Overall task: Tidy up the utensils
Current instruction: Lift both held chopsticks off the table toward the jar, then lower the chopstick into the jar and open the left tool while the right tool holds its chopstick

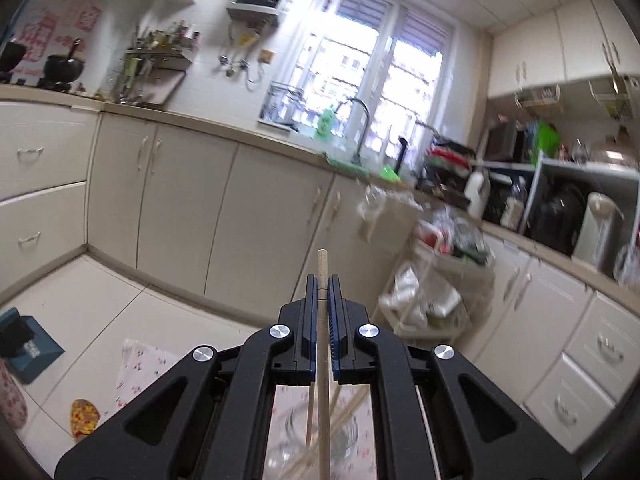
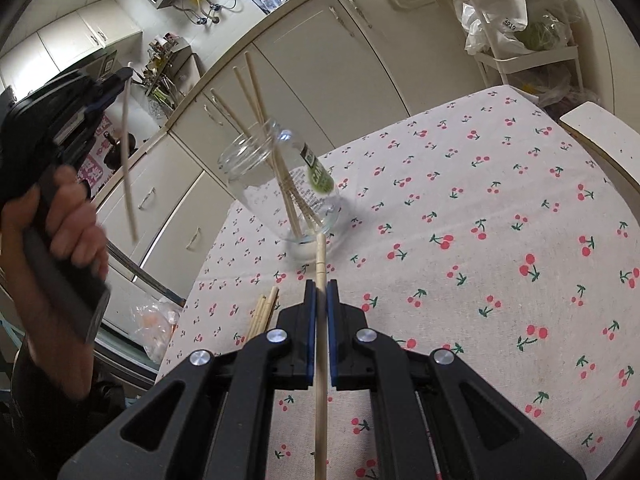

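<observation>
1. Between the blue pads of the right gripper (image 2: 320, 286), 1 wooden chopstick (image 2: 320, 320) is clamped. The jaws are closed on its shaft, and its tip points forward toward the base of a glass jar (image 2: 280, 184).

2. Just left of that gripper, a small bundle of loose chopsticks (image 2: 264, 312) lies near the left edge of the table (image 2: 500, 200), which is covered in a cherry-print cloth.

3. Toward the far left corner of the table, the clear jar stands with about 4 chopsticks (image 2: 256, 108) leaning inside it, their ends fanning out above the rim.

4. At the far left of the right wrist view, a hand (image 2: 68, 216) holds the left gripper (image 2: 120, 76) raised off the table's left edge. Its jaws are closed on another chopstick (image 2: 129, 168), which hangs down and looks blurred.

5. From the left wrist view, the left gripper (image 1: 322, 280) pinches that chopstick (image 1: 321, 272), while the jar shows only as a blur below.

6. Risks, as a judgement: either long stick could pivot in its narrow grip and miss the jar mouth. A stick could also knock the leaning chopsticks, or tip the light jar off the nearby table edge. With 2 grippers near 1 opening, they may collide.
</observation>
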Demonstrator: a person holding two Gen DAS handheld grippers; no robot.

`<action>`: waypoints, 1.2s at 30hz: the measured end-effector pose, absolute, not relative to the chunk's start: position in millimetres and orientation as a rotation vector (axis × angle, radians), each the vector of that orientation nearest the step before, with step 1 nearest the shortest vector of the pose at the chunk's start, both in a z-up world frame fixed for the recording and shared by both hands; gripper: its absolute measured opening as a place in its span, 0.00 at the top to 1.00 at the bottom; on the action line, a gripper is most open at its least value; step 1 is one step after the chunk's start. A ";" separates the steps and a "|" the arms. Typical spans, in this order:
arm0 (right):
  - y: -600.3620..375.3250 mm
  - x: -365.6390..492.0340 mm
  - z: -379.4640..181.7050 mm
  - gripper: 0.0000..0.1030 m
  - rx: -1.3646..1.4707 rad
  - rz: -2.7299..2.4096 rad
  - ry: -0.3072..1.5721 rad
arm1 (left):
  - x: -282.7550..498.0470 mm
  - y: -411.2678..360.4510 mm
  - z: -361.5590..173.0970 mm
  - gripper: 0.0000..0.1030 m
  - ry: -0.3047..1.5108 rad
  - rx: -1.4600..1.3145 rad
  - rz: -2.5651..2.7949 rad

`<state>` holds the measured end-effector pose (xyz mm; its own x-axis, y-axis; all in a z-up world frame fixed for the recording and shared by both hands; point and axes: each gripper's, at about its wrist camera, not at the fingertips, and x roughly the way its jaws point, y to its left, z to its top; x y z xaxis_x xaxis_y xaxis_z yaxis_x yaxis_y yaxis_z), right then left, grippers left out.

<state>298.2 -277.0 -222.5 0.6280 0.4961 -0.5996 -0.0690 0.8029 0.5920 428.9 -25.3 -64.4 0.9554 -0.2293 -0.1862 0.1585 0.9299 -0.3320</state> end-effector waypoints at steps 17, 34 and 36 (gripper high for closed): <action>-284.9 294.5 -213.8 0.94 0.596 0.333 0.781 | 486.9 -61.8 -69.5 0.95 0.062 -0.268 -0.104; -294.7 293.4 -207.5 0.94 0.623 0.303 0.739 | 469.5 -71.5 -126.5 0.95 0.149 -0.129 -0.124; -296.8 294.3 -203.5 0.94 0.618 0.293 0.718 | 464.8 -70.2 -131.5 0.95 0.172 -0.112 -0.133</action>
<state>294.3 -296.8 -203.5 0.7233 0.4514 -0.5226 -0.0432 0.7848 0.6182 464.8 -70.2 -131.5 0.9765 -0.1412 -0.1625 0.1221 0.9850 -0.1222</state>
